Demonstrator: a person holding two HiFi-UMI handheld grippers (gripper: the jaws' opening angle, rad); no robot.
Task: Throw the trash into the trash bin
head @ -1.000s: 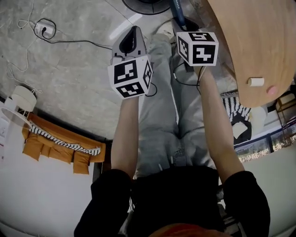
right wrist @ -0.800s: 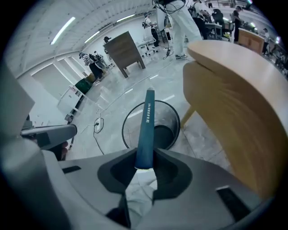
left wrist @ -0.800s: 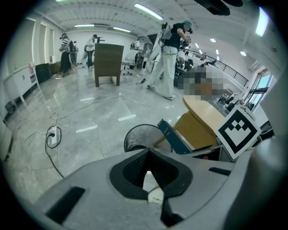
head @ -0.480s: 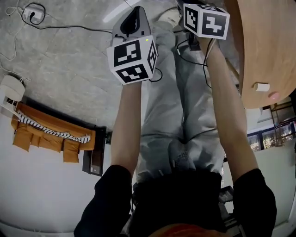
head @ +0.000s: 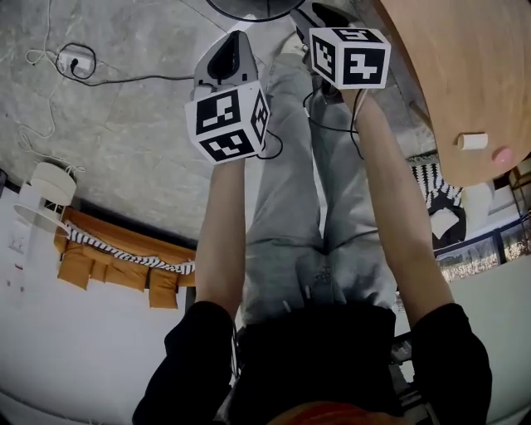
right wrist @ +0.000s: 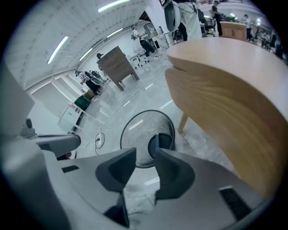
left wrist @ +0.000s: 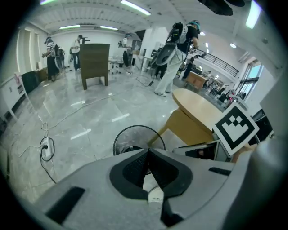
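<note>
A round black wire trash bin stands on the grey floor beside the wooden table; it shows just past the jaws in both gripper views. My left gripper is shut, tips touching; a pale bit shows in the gap behind them and I cannot tell what it is. My right gripper hangs over the bin with its jaws opening and nothing between the pads. A dark round thing sits just beyond its right jaw, inside the bin's ring. In the head view both marker cubes are held over my legs.
The round wooden table stands close on the right, with a small white roll and a pink thing near its edge. A power strip with cable lies on the floor to the left. People and a wooden cabinet are far back.
Both grippers have sunk a little toward the bin. A bluish thing that stuck out ahead of the right gripper a second ago no longer shows there.
</note>
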